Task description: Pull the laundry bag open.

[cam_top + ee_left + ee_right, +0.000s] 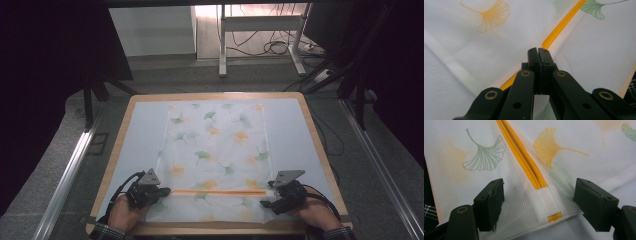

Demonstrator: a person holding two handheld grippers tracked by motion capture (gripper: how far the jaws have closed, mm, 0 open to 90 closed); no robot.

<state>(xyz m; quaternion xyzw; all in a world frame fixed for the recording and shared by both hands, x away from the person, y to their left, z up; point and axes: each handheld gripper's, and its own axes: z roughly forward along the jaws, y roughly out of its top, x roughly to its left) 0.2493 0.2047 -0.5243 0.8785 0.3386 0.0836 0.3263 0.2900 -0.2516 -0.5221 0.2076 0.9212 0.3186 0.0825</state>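
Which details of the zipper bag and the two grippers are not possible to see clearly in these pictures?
- Zipper pull: in the left gripper view, the shut left gripper covers the orange zipper at its tips, so whether it pinches a pull is hidden.
- High view: the zipper's teeth are too small to tell open from closed.
- Right gripper view: the open right gripper straddles the zipper's end; contact with the mesh bag is unclear.

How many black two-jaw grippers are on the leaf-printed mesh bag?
2. The left gripper sits at the left end of the orange zipper on the white mesh bag; the right gripper sits at the zipper's right end.
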